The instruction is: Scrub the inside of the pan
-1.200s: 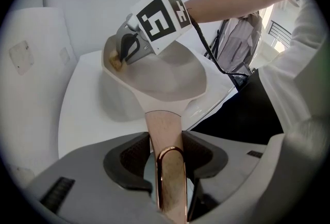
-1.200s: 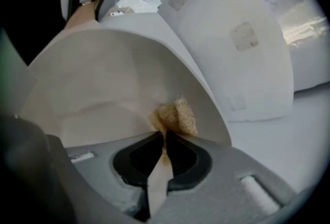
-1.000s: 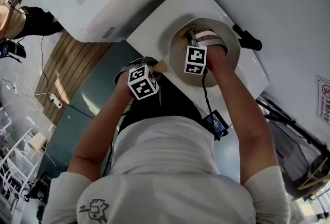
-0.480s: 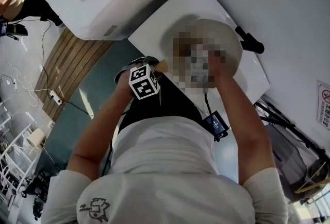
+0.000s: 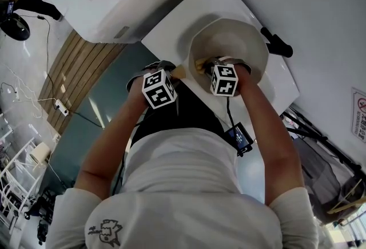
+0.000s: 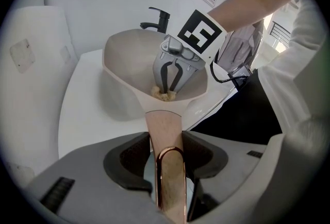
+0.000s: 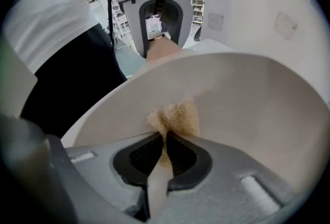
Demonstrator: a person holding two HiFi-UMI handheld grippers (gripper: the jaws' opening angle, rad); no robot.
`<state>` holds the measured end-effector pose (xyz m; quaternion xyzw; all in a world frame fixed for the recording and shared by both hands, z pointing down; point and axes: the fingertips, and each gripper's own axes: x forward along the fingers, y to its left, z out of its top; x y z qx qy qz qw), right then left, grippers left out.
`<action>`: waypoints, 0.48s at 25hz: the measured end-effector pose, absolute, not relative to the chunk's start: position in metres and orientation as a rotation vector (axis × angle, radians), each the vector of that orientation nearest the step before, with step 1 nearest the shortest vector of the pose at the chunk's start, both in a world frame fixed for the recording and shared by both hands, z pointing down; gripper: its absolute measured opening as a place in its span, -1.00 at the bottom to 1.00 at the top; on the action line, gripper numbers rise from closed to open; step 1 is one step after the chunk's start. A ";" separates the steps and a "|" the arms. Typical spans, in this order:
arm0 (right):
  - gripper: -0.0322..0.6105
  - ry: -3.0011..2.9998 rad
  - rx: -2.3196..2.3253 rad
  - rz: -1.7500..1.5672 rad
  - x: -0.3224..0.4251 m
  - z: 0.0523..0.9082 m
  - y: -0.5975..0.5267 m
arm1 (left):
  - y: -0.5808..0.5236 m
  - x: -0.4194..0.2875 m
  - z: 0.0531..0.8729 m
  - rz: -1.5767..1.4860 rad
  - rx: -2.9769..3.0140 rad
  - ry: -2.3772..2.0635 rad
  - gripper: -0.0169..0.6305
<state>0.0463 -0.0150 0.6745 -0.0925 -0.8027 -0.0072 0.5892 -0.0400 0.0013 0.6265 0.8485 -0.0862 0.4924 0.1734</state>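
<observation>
left gripper point(image 6: 167, 164) has its jaws clamped on the handle point(image 6: 164, 125), one pad on each side of it, and the handle runs straight out ahead of those jaws to the pan point(image 6: 124, 63), which sits on the white table point(image 6: 77, 115) just beyond the tips. over to the right gripper point(image 7: 165, 138): its jaws are pressed nearly together, pinching a tan pad point(image 7: 175, 117), and the frayed end of that pad bunches out just past the tips. the right jaws point steeply down into the pan, and the pad sits against the inner wall on the handle side, low under the rim. from the right jaws, the pale inside of the pan spreads ahead and to the right, with the left gripper across the rim, gripping the handle. from the left jaws, the right gripper stands dead ahead, inside the pan, tips down on the pad. beyond the pan's far rim, a black tap point(image 6: 154, 19) stands on the table, well away from both pairs of jaws.
</observation>
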 end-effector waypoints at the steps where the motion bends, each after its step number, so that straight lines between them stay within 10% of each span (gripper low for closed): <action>1: -0.81 -1.864 -0.228 0.006 0.050 0.675 -0.011 | 0.001 -0.040 0.626 1.396 2.407 -0.245 -0.37; 12: -0.81 -1.704 -0.359 0.379 0.092 0.672 0.019 | 0.003 -0.039 0.627 1.385 2.401 -0.247 -0.37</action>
